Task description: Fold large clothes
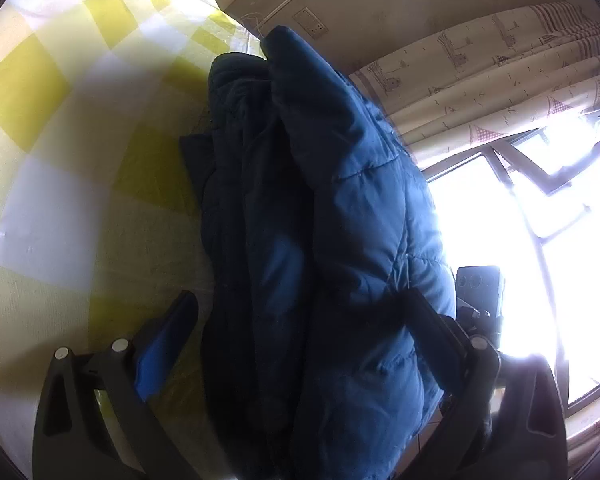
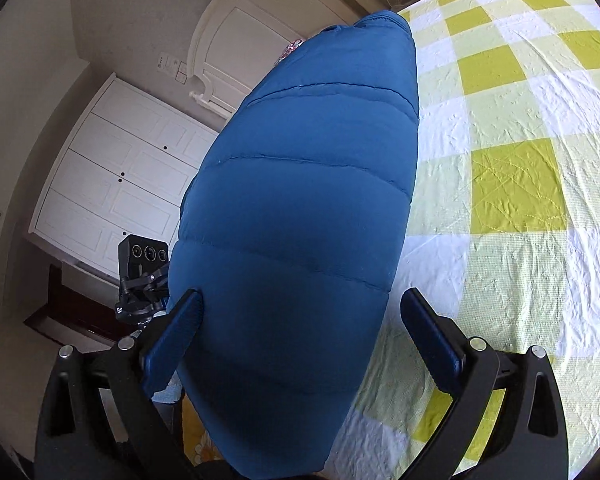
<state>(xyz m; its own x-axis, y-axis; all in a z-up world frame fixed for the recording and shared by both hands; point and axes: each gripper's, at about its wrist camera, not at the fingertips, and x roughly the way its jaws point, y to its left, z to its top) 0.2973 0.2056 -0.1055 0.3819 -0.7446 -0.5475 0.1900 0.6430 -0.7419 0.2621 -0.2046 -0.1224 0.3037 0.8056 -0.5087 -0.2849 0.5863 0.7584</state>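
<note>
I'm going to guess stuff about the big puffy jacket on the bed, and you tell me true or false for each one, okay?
1. The jacket is red. False: it is blue.
2. The bed sheet has yellow-green and white squares. True.
3. The right hand-held gripper is squeezing the jacket tightly. False: it is open, with a gap at the right finger.
4. The jacket sits between the fingers of the left hand-held gripper. True.
5. The curtain is plain black. False: it is pale with small drawings.

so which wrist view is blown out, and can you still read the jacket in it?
Left wrist: window glare clips to white, so the jacket is backlit, its left folds almost black. Right wrist: even light, quilting on the jacket sharp.
</note>
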